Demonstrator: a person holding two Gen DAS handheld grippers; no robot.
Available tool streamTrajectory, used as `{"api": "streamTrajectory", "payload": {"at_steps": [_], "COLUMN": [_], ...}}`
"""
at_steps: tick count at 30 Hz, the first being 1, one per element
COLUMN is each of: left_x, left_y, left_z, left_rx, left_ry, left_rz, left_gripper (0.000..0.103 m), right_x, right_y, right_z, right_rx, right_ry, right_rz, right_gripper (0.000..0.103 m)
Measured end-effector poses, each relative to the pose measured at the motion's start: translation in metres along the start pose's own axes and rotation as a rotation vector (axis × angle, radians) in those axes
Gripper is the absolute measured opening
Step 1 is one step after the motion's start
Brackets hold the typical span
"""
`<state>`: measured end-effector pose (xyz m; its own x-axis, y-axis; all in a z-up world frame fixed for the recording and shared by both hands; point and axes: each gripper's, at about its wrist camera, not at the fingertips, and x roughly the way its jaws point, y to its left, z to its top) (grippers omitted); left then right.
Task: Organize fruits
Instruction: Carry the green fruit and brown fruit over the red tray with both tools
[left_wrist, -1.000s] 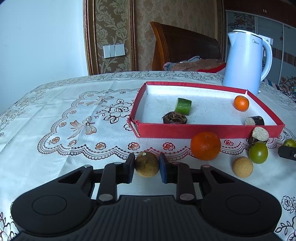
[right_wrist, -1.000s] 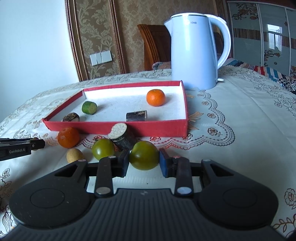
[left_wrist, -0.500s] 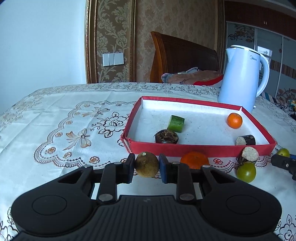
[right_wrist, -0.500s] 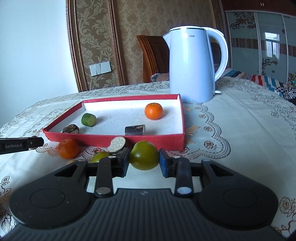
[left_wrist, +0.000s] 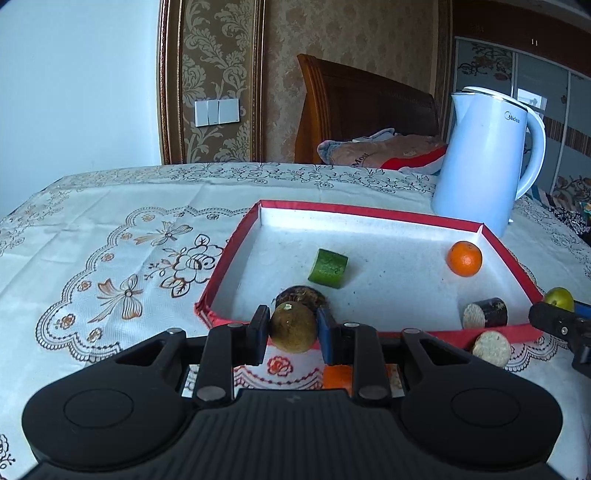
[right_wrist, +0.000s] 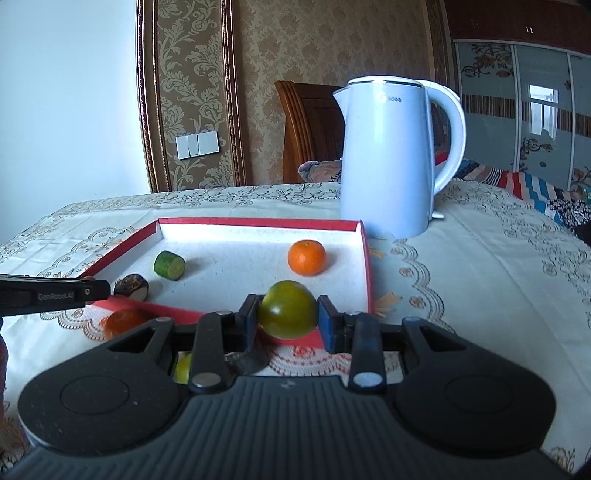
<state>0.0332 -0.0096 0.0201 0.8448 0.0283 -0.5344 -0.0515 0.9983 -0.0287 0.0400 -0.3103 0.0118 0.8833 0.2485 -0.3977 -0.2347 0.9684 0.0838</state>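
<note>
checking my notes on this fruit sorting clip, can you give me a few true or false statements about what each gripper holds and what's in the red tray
1. The left gripper is shut on a round brownish-green fruit. True.
2. The right gripper is shut on a small orange. False: it holds a round green fruit; the small orange mandarin lies in the shallow red-walled tray.
3. A cut green cucumber piece lies inside the tray. True.
4. The white electric kettle stands inside the tray. False: it stands on the tablecloth beyond the tray's far corner.
5. The tray holds no fruit yet. False: several pieces lie in it, the mandarin and the cucumber piece among them.
</note>
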Motion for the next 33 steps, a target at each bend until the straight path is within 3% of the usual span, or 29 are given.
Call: {"api": "streamTrajectory", "payload": {"at_steps": [14, 33], "left_x": [0.030, 0.066], "left_y": [-0.028, -0.038], "left_z": [0.017, 0.021], "left_rx": [0.005, 0.013], "left_ry": [-0.003, 0.036], "left_rz": [-0.014, 0.003], "left_gripper": [0.027, 0.027], "right_x": [0.046, 0.088], "right_y": [0.000, -0.010], "right_z": [0.028, 0.029], "right_rx": [0.029, 0.046], "right_ry": [0.020, 0.080], "right_rz": [-0.006, -0.062], "right_gripper": [0.032, 0.032]}}
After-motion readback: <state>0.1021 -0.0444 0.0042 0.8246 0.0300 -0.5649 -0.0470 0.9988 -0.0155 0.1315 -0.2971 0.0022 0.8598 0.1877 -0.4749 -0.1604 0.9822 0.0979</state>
